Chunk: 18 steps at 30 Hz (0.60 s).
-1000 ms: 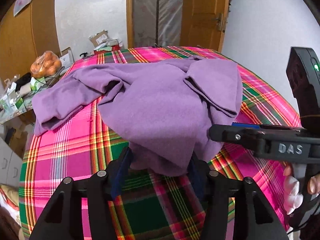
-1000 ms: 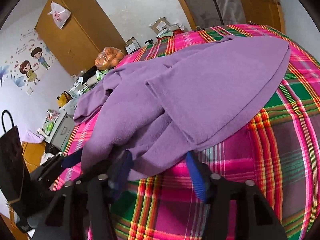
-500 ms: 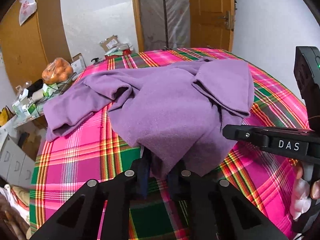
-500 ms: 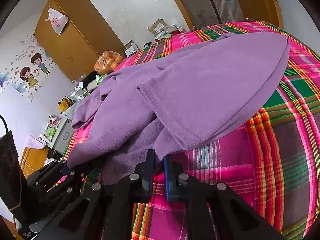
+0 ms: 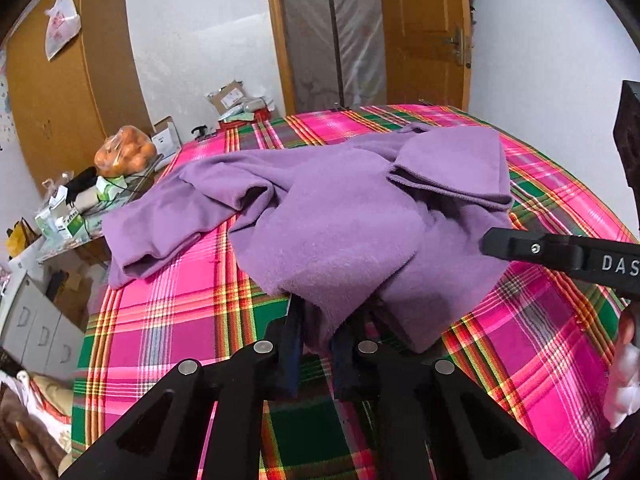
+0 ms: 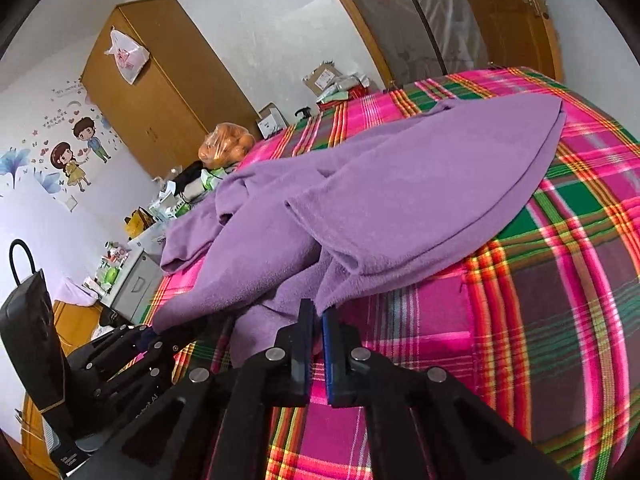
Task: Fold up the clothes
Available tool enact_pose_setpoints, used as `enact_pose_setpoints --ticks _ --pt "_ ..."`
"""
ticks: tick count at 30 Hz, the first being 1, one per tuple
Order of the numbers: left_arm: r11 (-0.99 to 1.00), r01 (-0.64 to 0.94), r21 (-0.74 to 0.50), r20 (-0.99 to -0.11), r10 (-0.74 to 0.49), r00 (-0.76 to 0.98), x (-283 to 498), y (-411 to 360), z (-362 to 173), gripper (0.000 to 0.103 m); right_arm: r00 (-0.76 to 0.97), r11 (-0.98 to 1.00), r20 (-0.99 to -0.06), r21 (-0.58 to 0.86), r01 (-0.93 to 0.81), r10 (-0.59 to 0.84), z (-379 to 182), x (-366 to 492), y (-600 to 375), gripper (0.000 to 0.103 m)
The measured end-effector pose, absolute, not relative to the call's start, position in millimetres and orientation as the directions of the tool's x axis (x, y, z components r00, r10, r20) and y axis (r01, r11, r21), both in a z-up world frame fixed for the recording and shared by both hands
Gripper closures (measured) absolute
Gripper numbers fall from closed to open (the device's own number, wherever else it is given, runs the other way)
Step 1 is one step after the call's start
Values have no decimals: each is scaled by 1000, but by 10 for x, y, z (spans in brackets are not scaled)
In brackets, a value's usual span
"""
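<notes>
Left wrist view: our left gripper (image 5: 316, 344) and right gripper (image 6: 316, 334) are each pinched on the purple sweater's (image 5: 340, 216) near hem, on the plaid bedspread (image 5: 168, 312); next we'd lift evenly and fold it away from us.

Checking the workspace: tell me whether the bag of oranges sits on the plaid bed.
No, the bag of oranges rests on a cluttered side table beside the plaid bed.
</notes>
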<state>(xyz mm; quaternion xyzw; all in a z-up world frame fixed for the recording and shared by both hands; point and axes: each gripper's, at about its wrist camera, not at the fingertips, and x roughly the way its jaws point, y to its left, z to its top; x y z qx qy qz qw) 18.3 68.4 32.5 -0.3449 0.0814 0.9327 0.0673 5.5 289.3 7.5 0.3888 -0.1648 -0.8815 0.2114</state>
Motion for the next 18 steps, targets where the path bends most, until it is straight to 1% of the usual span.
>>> enact_pose_setpoints --ticks 6,8,13,16,18 --pt "-980 -165 115 -639 54 -767 253 657 395 93 -638 -848 -580 467 250 -507 198 174 3012 99" --pt "-980 -158 121 -633 47 -772 278 650 417 93 -650 -847 -565 466 257 -508 260 236 3055 101" --pt "-981 -135 140 -615 21 -789 348 636 477 93 -687 -856 -531 434 282 -496 451 376 3109 102" --pt "-983 -129 133 -612 21 -790 373 607 499 94 -676 -862 -547 410 298 -493 497 412 3063 102" --pt "-984 -129 126 -610 25 -792 385 585 510 95 -650 -855 -568 432 285 -504 435 395 3033 101"
